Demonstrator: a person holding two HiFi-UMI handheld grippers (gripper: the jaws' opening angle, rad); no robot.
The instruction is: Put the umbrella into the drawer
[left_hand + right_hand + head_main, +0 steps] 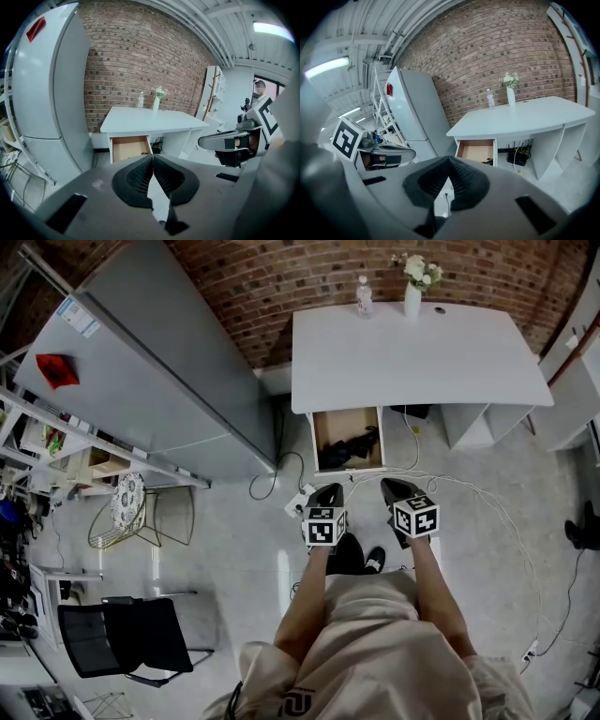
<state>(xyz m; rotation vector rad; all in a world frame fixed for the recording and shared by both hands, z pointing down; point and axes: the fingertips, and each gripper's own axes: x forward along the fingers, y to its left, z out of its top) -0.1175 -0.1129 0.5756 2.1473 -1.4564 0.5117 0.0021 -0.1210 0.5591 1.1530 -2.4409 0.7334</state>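
Lying in open drawer (330,426): black umbrella (354,448)

The umbrella (352,448) lies in the drawer (327,429) under the worktop (412,357). The fridge (159,381) stands to the left.

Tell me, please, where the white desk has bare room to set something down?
Most of the desk top is bare, front edge to middle. Only its back edge holds a bottle and vase. The drawer holds the umbrella.
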